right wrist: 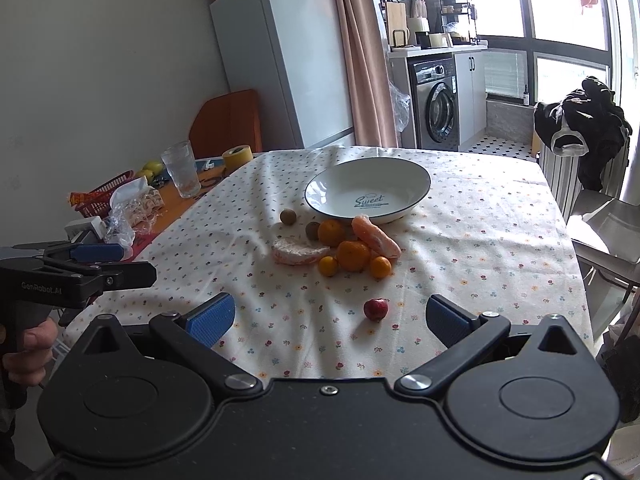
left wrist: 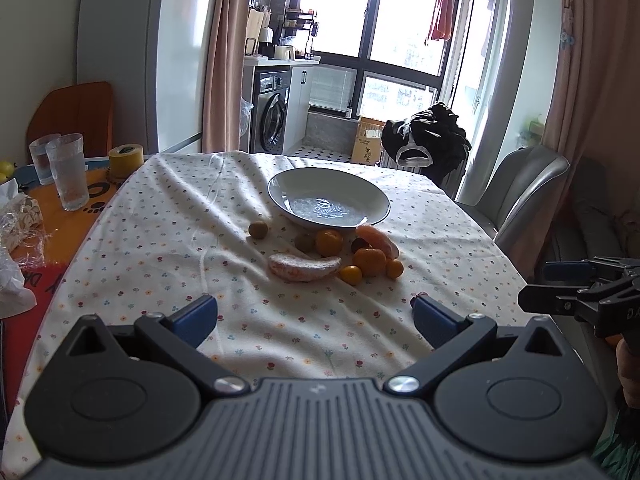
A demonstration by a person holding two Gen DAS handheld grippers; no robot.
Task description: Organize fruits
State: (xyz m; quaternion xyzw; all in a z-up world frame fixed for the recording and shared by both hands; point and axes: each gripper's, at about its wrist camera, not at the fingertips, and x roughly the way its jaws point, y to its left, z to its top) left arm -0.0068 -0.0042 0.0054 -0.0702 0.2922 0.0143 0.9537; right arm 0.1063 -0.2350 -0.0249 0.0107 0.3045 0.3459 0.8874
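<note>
An empty white bowl (left wrist: pixel 329 198) (right wrist: pixel 368 190) sits on the flowered tablecloth (left wrist: pixel 168 240) (right wrist: pixel 480 232). In front of it lies a cluster of fruit: several oranges (left wrist: pixel 329 242) (right wrist: pixel 353 255), two peeled pomelo segments (left wrist: pixel 304 267) (right wrist: pixel 376 236), and small brown fruits (left wrist: pixel 258 229) (right wrist: pixel 287 216). A small red fruit (right wrist: pixel 375 309) lies alone nearer the table's front edge. My left gripper (left wrist: pixel 316 316) hangs open over the near cloth, well short of the fruit. Held open too, my right gripper (right wrist: pixel 330 316) has the red fruit just ahead between its fingers, untouched.
Two glasses (left wrist: pixel 68 170), a yellow tape roll (left wrist: pixel 126 158) and plastic wrappers (right wrist: pixel 132 208) stand on the orange mat at the left. A grey chair (left wrist: pixel 516 196) is at the table's right side. A fridge and washing machine stand behind.
</note>
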